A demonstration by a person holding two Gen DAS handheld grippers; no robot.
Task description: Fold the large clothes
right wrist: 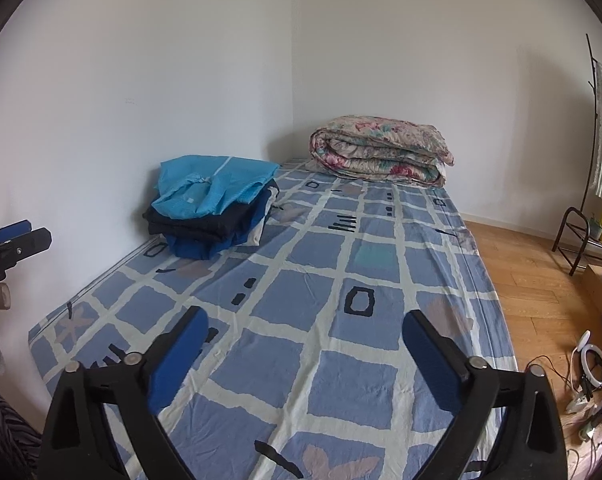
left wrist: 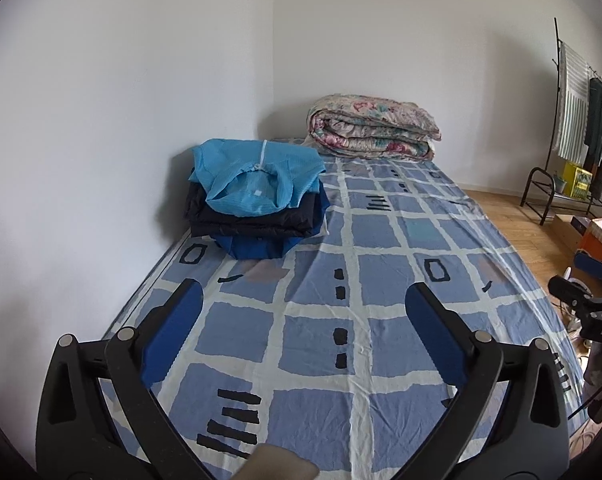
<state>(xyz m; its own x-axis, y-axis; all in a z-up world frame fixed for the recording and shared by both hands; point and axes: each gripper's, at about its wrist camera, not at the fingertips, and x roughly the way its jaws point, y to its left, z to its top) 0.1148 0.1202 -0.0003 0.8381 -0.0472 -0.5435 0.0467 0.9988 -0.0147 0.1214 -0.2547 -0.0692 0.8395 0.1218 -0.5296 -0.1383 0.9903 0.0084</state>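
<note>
A stack of folded clothes [left wrist: 257,200] lies on the bed against the left wall: a light blue garment on top, black and dark blue ones under it. The right wrist view shows the same stack [right wrist: 213,208]. My left gripper [left wrist: 305,292] hovers open over the near part of the checked bed sheet [left wrist: 381,240], nothing between its blue pads. My right gripper [right wrist: 307,318] stands open the same way over the sheet [right wrist: 341,360], empty. Each gripper shows at the edge of the other's view.
A folded floral quilt [left wrist: 375,128] lies at the far end of the bed. A clothes rack [left wrist: 581,128] with hanging garments stands at the right wall. Cables and a ring light [right wrist: 593,360] lie on the wooden floor right of the bed. White walls bound the bed's left and far sides.
</note>
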